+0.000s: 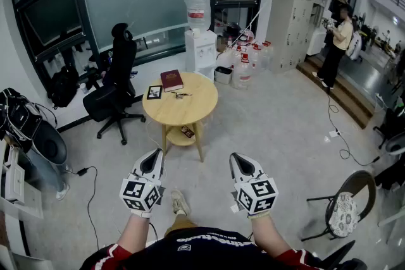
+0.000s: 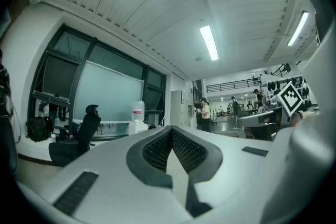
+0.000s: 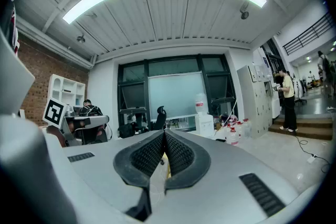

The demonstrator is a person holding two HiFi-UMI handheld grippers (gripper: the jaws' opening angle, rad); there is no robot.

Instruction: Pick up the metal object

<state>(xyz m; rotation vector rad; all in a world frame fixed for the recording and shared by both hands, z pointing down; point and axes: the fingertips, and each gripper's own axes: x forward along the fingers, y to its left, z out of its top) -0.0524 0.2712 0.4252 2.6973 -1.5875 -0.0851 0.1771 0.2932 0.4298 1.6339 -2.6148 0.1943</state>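
Low in head view: left gripper [image 1: 154,160] and right gripper [image 1: 241,162] both pressed together, empty, well short of round table [image 1: 196,112]; metal object [image 1: 180,95] on tabletop just beside red book [image 1: 171,79], long axis roughly across picture, pointing end too small to tell

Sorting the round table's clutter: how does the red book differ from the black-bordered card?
The red book is bigger and thicker; the black-bordered card is smaller and thin. The book is dark red; the card has a pale centre. Both lie flat on the round table.
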